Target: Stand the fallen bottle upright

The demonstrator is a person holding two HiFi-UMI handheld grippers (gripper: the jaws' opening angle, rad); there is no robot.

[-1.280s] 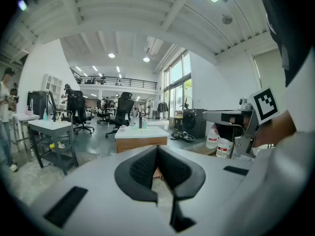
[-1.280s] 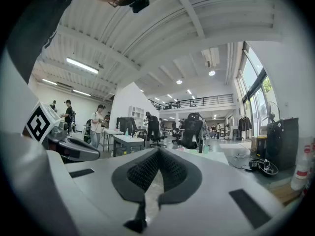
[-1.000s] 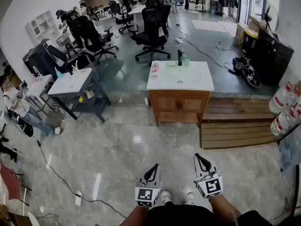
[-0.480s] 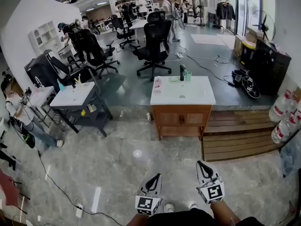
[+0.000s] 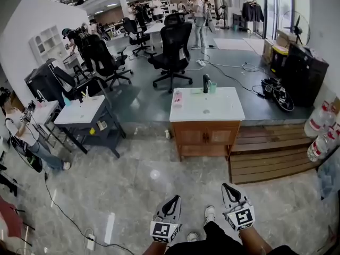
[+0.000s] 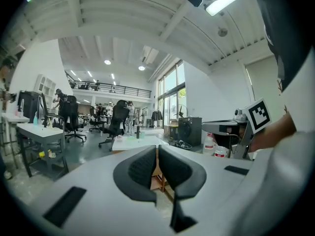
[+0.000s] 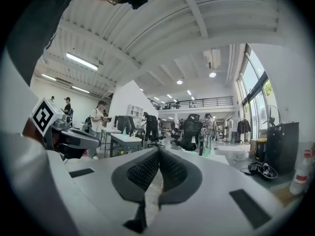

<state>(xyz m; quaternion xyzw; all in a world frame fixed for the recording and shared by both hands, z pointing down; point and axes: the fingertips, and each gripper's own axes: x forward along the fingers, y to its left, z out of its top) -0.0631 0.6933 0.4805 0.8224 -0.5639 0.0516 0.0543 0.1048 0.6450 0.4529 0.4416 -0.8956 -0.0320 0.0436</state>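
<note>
The left gripper (image 5: 172,201) is clenched: in the left gripper view (image 6: 156,149) its two dark ribbed pads stand together with only a hairline slit between them, and nothing sits in that slit. The right gripper (image 5: 228,188) is likewise pressed closed and empty, its pads meeting at the tips in the right gripper view (image 7: 158,152). Both are held low and near, side by side over the grey polished floor (image 5: 133,179), touching nothing and well apart from the work.

The bottle (image 5: 177,96) lies far ahead on the white top of a wooden sink cabinet (image 5: 226,102), at the top's left side and just inside its left edge. It is small and pale, with a pinkish-red tint along it; finer detail is too small to read. It is on its side, its long axis running near to far, roughly parallel with the left edge of the top. Which end carries the cap cannot be made out. A black faucet (image 5: 205,83) and a green cup (image 5: 212,87) stand upright at the far edge, to the right of the bottle.
</note>
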